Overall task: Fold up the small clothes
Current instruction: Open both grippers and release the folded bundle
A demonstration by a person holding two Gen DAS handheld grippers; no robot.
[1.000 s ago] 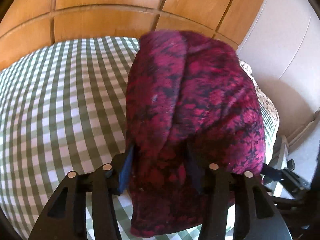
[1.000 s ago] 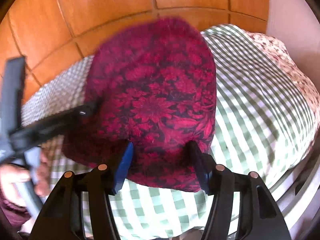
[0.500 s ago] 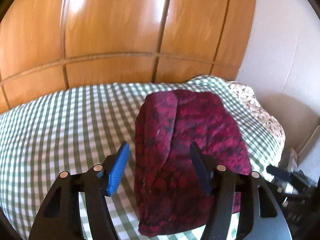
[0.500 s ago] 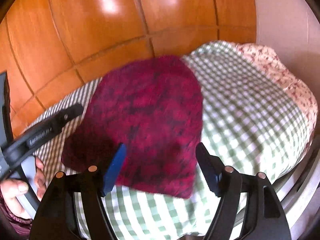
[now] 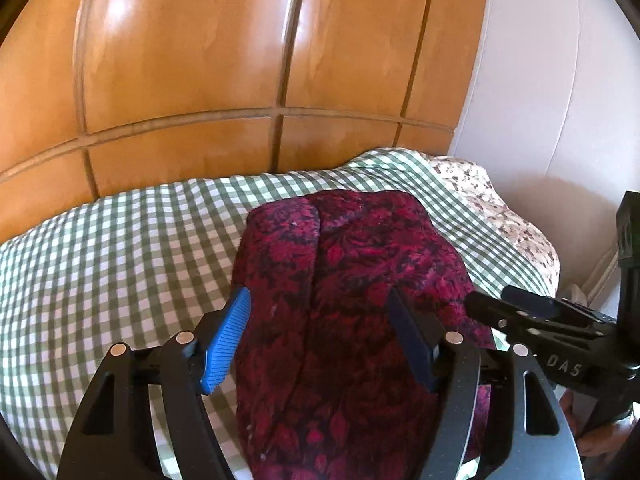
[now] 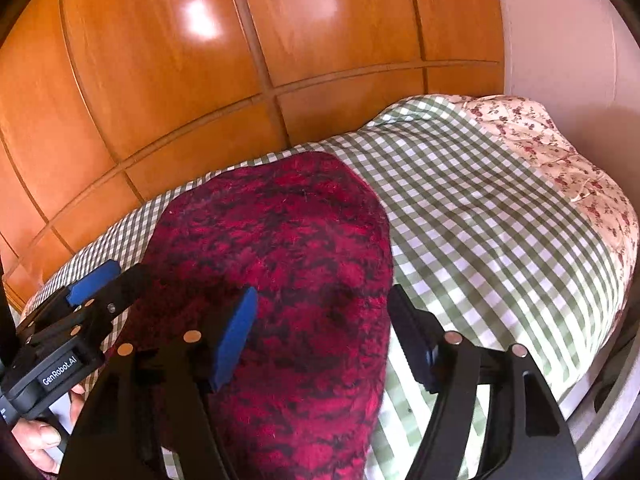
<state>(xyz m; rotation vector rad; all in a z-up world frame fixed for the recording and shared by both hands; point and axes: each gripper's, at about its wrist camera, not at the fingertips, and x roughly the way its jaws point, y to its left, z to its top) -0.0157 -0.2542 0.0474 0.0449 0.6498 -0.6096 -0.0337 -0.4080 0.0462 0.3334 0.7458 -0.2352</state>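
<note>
A folded crimson-and-black patterned fleece garment (image 5: 352,304) is lying on the green-and-white checked bedsheet (image 5: 120,256). The left gripper (image 5: 320,340) is hovering over its near end, jaws spread. The right gripper (image 5: 532,320) is showing at right.

Folded garment (image 5: 352,312) lies flat on the bed (image 5: 120,264), near its front edge. Wooden panelled wall (image 5: 240,60) runs behind the bed; a floral quilt (image 6: 560,152) is at the bed's right end, against the side wall (image 6: 568,40). Left gripper (image 5: 320,340) sits over the garment's near-left part, right gripper (image 6: 324,340) over its near-right edge, both apart from it.
</note>
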